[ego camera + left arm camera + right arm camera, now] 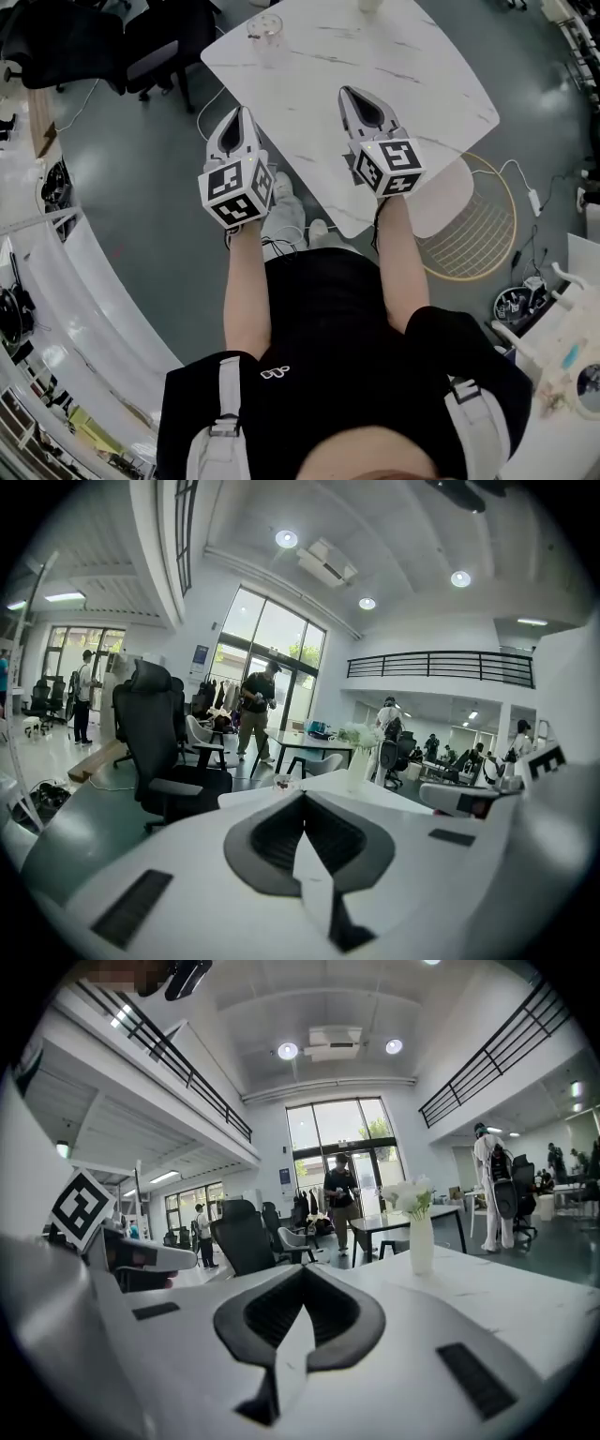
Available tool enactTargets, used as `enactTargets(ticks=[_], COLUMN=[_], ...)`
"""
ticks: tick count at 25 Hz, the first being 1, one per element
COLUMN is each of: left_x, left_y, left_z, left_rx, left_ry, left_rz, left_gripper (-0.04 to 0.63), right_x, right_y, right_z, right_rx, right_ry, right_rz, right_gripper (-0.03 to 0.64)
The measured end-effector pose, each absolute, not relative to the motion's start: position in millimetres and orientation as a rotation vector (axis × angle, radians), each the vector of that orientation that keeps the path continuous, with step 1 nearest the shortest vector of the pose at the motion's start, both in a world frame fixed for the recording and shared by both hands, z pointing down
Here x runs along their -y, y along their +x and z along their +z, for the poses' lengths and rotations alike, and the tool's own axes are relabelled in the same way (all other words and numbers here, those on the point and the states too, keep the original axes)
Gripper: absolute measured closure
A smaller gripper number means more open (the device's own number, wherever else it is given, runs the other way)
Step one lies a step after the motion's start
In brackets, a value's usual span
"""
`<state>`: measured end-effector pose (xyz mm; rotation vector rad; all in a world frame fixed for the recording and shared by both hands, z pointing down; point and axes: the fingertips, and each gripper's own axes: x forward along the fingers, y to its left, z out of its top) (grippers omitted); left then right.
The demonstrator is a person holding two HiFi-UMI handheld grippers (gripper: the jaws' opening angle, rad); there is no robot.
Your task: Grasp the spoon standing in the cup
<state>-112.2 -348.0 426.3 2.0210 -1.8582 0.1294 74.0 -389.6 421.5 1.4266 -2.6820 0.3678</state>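
A clear glass cup (265, 33) stands at the far left corner of the white marble table (412, 66). The left gripper view shows the cup (282, 782) small and far ahead; the spoon in it is too small to make out. My left gripper (244, 111) hovers off the table's left edge, well short of the cup, with its jaws together and nothing between them (303, 795). My right gripper (348, 91) is over the near part of the table, shut and empty (303, 1269). It points toward a white vase of flowers (421, 1237).
The vase (370, 5) stands at the table's far edge. Black office chairs (159, 42) are beyond the table's left corner. A white seat and a gold wire basket (483, 225) are at the right. Several people stand far off in the hall (255, 710).
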Motion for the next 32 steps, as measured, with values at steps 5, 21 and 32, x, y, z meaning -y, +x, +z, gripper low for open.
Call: enactTargets(ticks=[5,21,32], left_x=[376,446,473], left_y=[-143,-162,-169], left_z=[445,514,542], left_rx=[1.856,1.741,1.644], left_ry=[1.954,1.892,1.884], left_rz=[0.115,0.079,0.080], left_gripper=[0.580,0.580,0.580], right_x=[426,502,538], right_y=[36,-47,-95], right_z=[440,478,516], right_rx=[2.652,2.623,2.483], right_ry=[1.350,1.029,0.809], right_rz=[0.361,0.093,-0.131], right_gripper=[0.611,0.609,0.487])
